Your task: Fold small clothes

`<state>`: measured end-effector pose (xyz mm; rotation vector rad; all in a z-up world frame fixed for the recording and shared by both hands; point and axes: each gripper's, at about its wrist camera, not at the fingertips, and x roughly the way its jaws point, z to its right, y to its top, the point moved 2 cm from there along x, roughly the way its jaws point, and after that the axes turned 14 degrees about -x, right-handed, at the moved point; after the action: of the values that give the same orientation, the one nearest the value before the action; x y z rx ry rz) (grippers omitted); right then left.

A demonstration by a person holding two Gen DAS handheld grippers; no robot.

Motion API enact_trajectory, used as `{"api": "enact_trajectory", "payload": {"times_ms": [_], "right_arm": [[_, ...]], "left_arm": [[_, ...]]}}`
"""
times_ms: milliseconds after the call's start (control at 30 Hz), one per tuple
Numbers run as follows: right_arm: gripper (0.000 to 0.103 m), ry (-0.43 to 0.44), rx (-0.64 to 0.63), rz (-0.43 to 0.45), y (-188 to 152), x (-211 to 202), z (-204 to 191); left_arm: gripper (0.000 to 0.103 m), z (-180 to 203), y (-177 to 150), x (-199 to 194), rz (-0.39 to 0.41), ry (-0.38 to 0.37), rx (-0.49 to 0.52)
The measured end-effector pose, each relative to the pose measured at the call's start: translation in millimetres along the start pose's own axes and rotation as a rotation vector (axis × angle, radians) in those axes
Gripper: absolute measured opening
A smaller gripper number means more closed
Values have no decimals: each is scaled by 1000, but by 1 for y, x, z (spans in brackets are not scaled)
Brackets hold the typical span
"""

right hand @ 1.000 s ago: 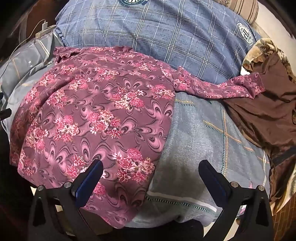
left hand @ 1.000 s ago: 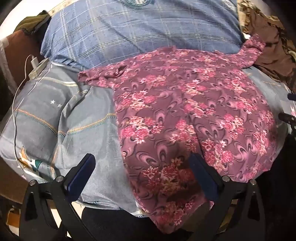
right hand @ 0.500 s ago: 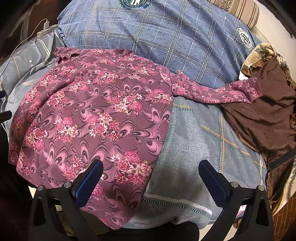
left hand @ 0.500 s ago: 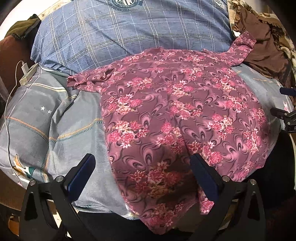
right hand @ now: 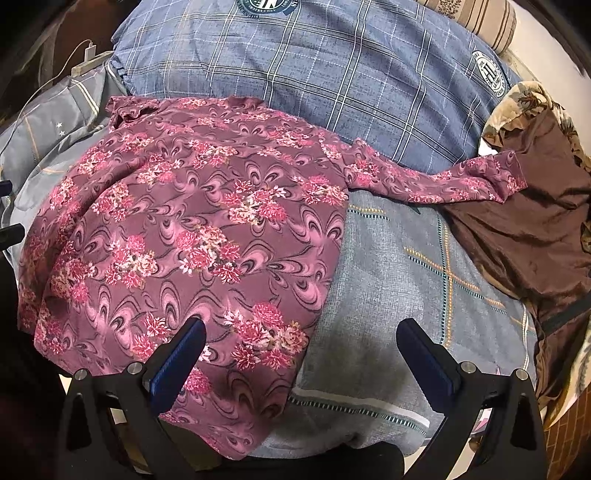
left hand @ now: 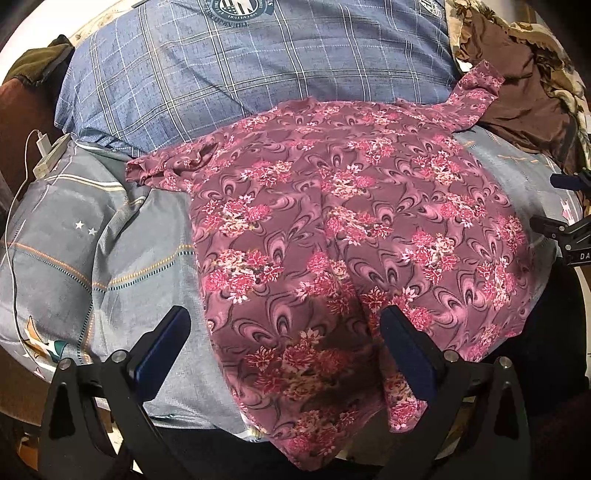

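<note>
Floral shirt lies beneath both spread grippers.

Back: blue plaid pillow
Underneath: grey bedsheet
Left: white charger
Top right: striped cushion

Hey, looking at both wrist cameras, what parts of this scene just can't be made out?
- Floral top's bottom hem: both views, it drapes over the bed edge into shadow.
- Its left sleeve: bunched up, so the cuff is unreadable.
- Right hand-held gripper: left wrist view, cut off by the frame edge.
- Brown garment: crumpled, runs off the frame; type unclear.
- Round logo on the plaid pillow: lettering too small.
</note>
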<state>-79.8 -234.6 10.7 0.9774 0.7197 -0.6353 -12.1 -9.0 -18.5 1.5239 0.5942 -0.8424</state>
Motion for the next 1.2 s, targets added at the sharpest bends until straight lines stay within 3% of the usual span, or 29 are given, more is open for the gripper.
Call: {"api": "enact_trajectory", "payload": {"times_ms": [567, 733, 800, 967, 1100, 1200], "right_arm": [[103, 2, 18, 2, 0, 4, 1], [102, 53, 145, 16, -8, 8, 27], [101, 111, 241, 15, -19, 14, 46], [84, 271, 349, 65, -33, 25, 56], [61, 377, 352, 40, -34, 42, 41], [55, 401, 312, 27, -35, 51, 27]], "left_arm": [[103, -1, 2, 8, -25, 6, -9], [103, -20, 11, 16, -44, 26, -65], [103, -31, 15, 21, -55, 45, -101], [103, -59, 17, 41, -116, 70, -196], [103, -67, 12, 52, -161, 76, -234], [103, -70, 8, 58, -189, 75, -248]]}}
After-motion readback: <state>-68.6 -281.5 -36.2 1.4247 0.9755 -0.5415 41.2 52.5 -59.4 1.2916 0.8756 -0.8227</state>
